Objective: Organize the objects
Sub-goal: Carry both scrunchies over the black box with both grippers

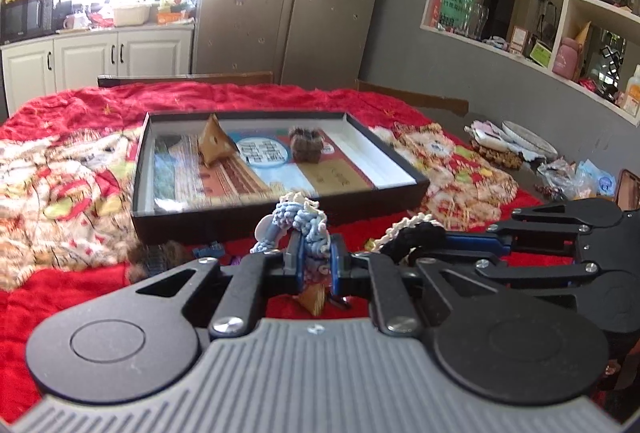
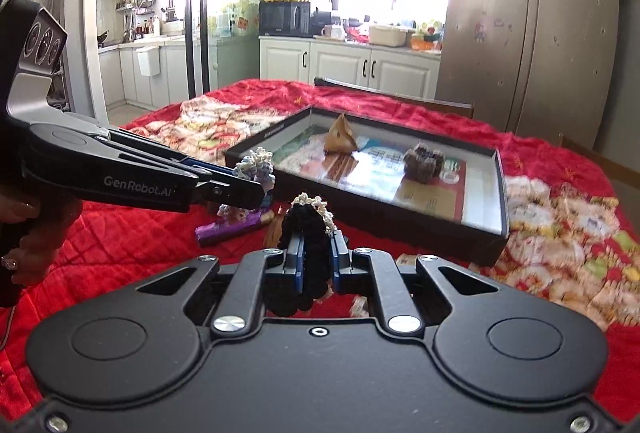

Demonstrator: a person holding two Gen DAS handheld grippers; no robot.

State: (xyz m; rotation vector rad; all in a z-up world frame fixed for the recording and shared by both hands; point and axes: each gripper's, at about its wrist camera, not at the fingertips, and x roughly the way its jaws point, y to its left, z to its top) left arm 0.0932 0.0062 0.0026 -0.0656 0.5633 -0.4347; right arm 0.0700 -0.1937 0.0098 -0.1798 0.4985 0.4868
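Two crochet pieces [image 1: 298,221], two claws [image 1: 314,259]

The left gripper [image 1: 314,257] has a ribbed grey housing flanked by two matte black round discs, each with an embossed ring. Black link arms pinned with silver screws run toward 12 o'clock to blue-edged fingers [image 1: 294,261]. The right gripper [image 2: 316,257] has the same build with a smooth black housing. At 9 o'clock in the right wrist view, the left one's side reads "GenRobot.AI" in white, under a grey bracket.
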